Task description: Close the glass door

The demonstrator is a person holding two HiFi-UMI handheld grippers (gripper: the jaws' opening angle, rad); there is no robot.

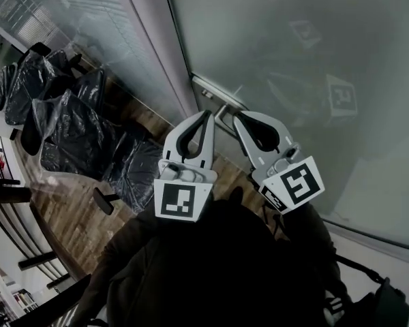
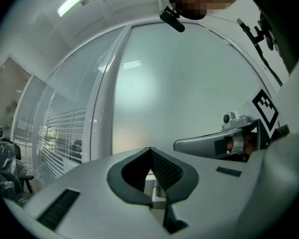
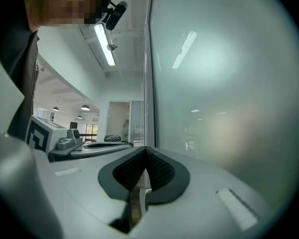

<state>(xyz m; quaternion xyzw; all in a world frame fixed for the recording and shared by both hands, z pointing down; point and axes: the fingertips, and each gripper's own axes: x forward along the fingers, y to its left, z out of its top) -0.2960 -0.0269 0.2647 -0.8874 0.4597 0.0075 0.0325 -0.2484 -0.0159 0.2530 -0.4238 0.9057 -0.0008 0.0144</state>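
Office, probably: glass door (image 1: 293, 53), blinds (image 2: 60, 138) behind glass partition (image 1: 116, 39), plastic-wrapped chairs (image 1: 68, 125), ceiling strip light (image 3: 104, 45).

The glass door (image 1: 293, 46) is a tall frosted pane, milky grey-green, standing upright straight ahead of the left gripper (image 1: 207, 114) and the right gripper (image 1: 238, 116) and filling the view past their tips. Its pale frame (image 1: 160, 39) rises just left of the left gripper. A silvery metal handle (image 1: 218, 97) sits on the pane near that edge, right at both grippers' tips. Whether the door is fully home cannot be told.
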